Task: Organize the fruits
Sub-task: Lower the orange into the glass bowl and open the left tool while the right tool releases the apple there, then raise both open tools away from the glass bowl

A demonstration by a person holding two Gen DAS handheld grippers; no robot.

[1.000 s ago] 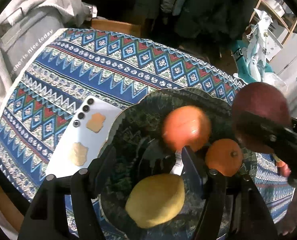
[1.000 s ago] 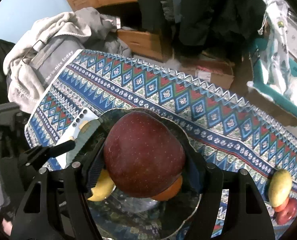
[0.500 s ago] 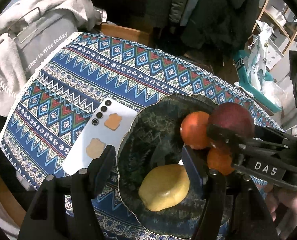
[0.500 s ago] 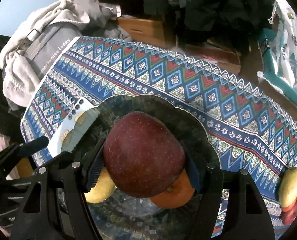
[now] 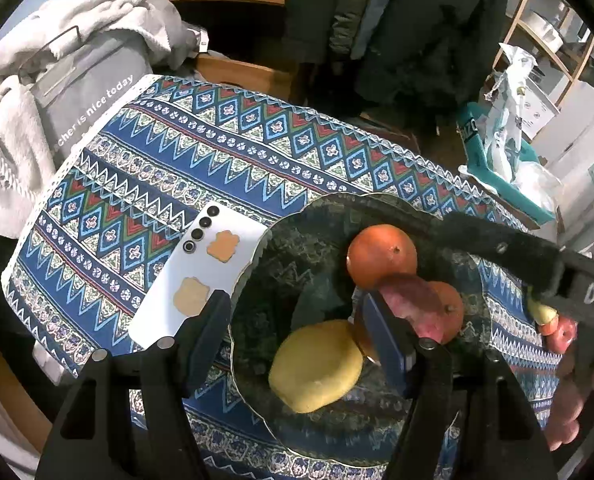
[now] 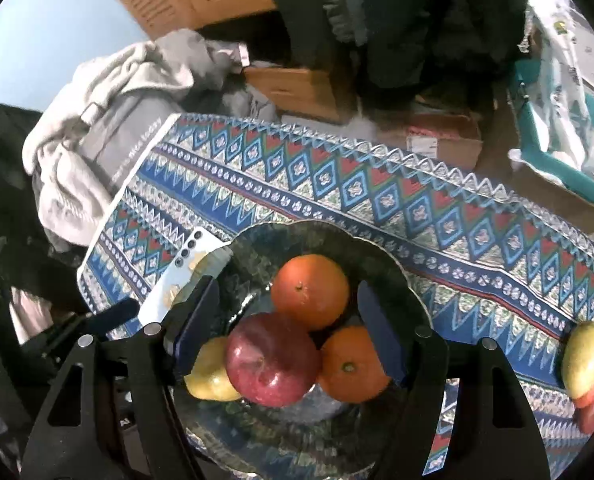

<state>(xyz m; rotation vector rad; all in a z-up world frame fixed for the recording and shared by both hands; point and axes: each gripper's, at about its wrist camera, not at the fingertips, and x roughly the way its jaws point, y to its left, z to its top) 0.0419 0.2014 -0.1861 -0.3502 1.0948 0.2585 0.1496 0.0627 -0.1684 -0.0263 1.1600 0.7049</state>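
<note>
A dark patterned bowl sits on the blue patterned tablecloth. In it lie a red apple, two oranges and a yellow fruit. My right gripper is open just above the bowl, with the apple free between its fingers. My left gripper is open and empty over the bowl, above the yellow fruit. The apple and one orange show beyond it.
A white phone lies face down beside the bowl's left rim. A yellow-green fruit and red fruit lie on the cloth at the right. Grey clothes are piled past the table's left edge.
My right gripper has opened and let go of the red apple, which now rests in the bowl among the oranges and the yellow fruit. The left gripper has stayed open.
</note>
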